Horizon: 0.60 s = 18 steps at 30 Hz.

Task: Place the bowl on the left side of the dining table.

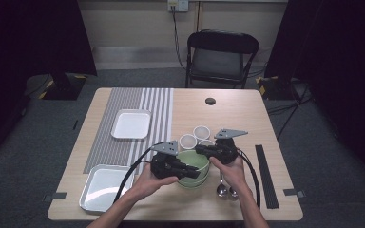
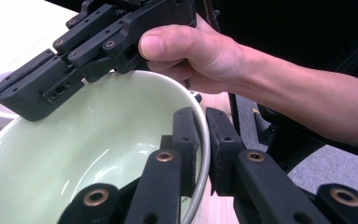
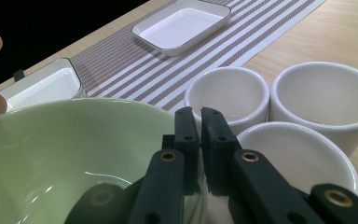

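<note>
While both my grippers pinch the rim of the green bowl (image 1: 192,166) from opposite sides, the left gripper (image 2: 203,140) near me and the right gripper (image 3: 200,135) at the far rim, an uneven lift could tilt it and let the thin wall slip out. It seems to sit on a second bowl, which might cling and drop. Three white cups (image 1: 196,137) crowd just behind; two spoons (image 1: 226,190) lie right. Open desk (image 1: 228,111) lies farther back, away from the trays (image 1: 131,124).
</note>
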Each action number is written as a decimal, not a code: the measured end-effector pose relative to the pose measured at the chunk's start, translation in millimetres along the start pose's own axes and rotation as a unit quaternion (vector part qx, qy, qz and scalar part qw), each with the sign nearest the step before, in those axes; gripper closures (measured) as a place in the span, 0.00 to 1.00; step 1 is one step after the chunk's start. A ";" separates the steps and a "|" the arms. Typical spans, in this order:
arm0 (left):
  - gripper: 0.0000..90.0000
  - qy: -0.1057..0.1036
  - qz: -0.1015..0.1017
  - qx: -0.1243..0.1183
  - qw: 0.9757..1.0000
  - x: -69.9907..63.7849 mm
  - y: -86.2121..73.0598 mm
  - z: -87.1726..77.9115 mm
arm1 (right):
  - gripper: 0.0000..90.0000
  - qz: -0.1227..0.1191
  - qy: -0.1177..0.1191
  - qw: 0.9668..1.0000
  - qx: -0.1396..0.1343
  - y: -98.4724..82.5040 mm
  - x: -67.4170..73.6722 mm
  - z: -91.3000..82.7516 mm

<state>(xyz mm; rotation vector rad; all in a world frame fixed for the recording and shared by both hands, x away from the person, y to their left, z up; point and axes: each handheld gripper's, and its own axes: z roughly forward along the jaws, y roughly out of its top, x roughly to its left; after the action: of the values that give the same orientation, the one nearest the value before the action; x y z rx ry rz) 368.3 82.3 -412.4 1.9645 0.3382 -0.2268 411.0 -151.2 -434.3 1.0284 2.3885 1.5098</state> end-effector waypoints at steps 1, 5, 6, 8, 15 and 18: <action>0.92 0.001 -0.003 -0.001 1.000 -0.4 0.0 0.1 | 0.96 0.002 0.001 1.000 -0.001 -0.4 -0.3 -0.1; 0.81 0.013 -0.002 0.001 1.000 -2.8 0.7 -0.2 | 0.96 0.008 0.005 1.000 -0.003 -1.2 -1.3 -0.1; 0.79 0.017 -0.001 0.003 1.000 -3.4 0.5 0.4 | 0.96 0.009 0.005 1.000 -0.004 -1.4 -1.3 -0.1; 0.77 0.027 -0.001 0.014 1.000 -4.2 -0.4 2.4 | 0.96 0.008 0.003 1.000 -0.004 -1.3 -0.9 -0.2; 0.76 0.041 0.012 0.041 0.998 -3.8 -2.5 5.9 | 0.96 0.009 0.003 1.000 -0.005 -1.5 -0.8 -0.2; 0.77 0.045 0.020 0.055 0.997 -5.7 0.2 8.1 | 0.96 0.009 0.003 1.000 -0.004 -1.3 -0.9 -0.1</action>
<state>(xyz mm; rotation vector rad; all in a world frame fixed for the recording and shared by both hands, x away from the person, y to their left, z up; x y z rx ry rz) 363.0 74.1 -413.7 2.0932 0.3517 -0.1339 411.0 -152.2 -435.6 1.0465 2.3816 1.5295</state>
